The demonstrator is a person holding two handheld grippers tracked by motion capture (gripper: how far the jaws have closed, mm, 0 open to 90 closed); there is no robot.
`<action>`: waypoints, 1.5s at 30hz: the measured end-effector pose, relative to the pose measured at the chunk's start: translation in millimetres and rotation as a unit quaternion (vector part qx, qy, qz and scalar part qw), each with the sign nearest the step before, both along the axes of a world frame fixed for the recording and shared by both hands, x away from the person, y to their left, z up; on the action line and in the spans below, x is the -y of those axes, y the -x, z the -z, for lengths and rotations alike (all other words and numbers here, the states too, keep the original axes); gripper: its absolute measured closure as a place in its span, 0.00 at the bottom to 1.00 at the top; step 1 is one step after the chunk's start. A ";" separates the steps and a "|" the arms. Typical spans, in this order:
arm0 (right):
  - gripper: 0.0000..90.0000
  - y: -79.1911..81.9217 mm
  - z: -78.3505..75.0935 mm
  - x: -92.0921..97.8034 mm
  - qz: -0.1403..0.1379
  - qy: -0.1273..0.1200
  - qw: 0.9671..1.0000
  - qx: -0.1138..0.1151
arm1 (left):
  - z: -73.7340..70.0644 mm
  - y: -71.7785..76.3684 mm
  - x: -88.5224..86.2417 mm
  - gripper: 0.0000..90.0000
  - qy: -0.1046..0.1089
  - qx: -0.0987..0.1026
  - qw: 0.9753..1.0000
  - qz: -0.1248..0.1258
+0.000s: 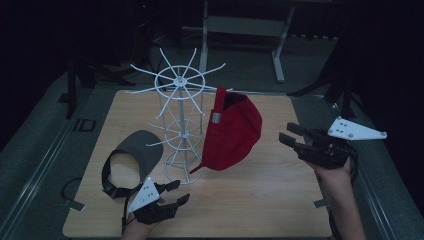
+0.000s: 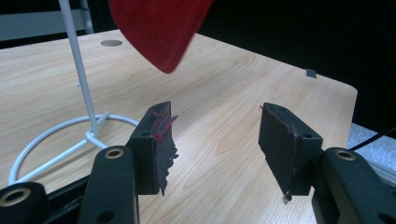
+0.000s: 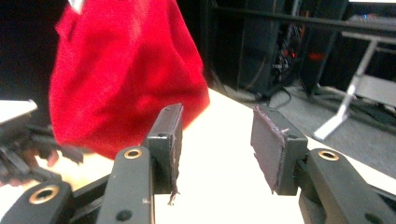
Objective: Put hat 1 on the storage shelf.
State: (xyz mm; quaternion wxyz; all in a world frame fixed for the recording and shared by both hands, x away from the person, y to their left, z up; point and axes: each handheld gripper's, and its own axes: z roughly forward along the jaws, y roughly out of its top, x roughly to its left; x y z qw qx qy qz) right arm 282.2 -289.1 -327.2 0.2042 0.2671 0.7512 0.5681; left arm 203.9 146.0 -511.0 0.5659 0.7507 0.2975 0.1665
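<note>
- Here, a red cap [image 1: 234,131] hangs from a white wire rack [image 1: 181,120], likely displayed there.
- Left gripper [image 1: 175,192], jaws apart, empty, near the rack's base.
- Right gripper [image 1: 291,135], jaws apart, empty, beyond the cap.
- Grey visor [image 1: 136,152] lies beside the base.

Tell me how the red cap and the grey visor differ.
The red cap hangs on the white rack, clear of the table; the grey visor lies flat on the table beside the rack's base. The cap has a full closed crown; the visor is just a brim with an open black band. The cap looks bulkier than the visor. Both are brimmed headwear, and neither gripper holds either.
</note>
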 end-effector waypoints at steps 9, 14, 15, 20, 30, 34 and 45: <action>0.43 0.1 44.1 17.6 0.026 0.022 0.999 -0.028 | 2.1 0.1 -1.0 0.51 -0.003 -0.001 1.000 -0.001; 0.30 -0.7 74.7 18.9 0.044 0.044 0.997 -0.045 | 3.0 -0.3 -2.6 0.51 -0.001 -0.002 1.000 -0.005; 0.28 -0.2 78.7 19.9 0.048 0.041 0.997 -0.047 | 3.3 -0.5 -2.9 0.51 0.000 -0.002 1.000 -0.006; 0.19 -1.4 107.3 29.2 0.056 0.017 0.996 -0.069 | 5.8 -0.9 -3.1 0.51 -0.007 -0.005 1.000 -0.006; 0.16 -6.5 169.5 47.3 0.120 0.058 0.983 -0.125 | 12.6 -0.6 -4.3 0.51 -0.011 -0.011 1.000 -0.013; 0.16 -5.9 184.8 50.5 0.135 0.079 0.978 -0.137 | 13.7 -1.5 -5.3 0.51 -0.011 -0.013 1.000 -0.015; 0.16 1.4 210.7 65.3 0.204 0.068 0.970 -0.116 | 16.1 -2.0 -6.8 0.50 -0.012 -0.015 1.000 -0.018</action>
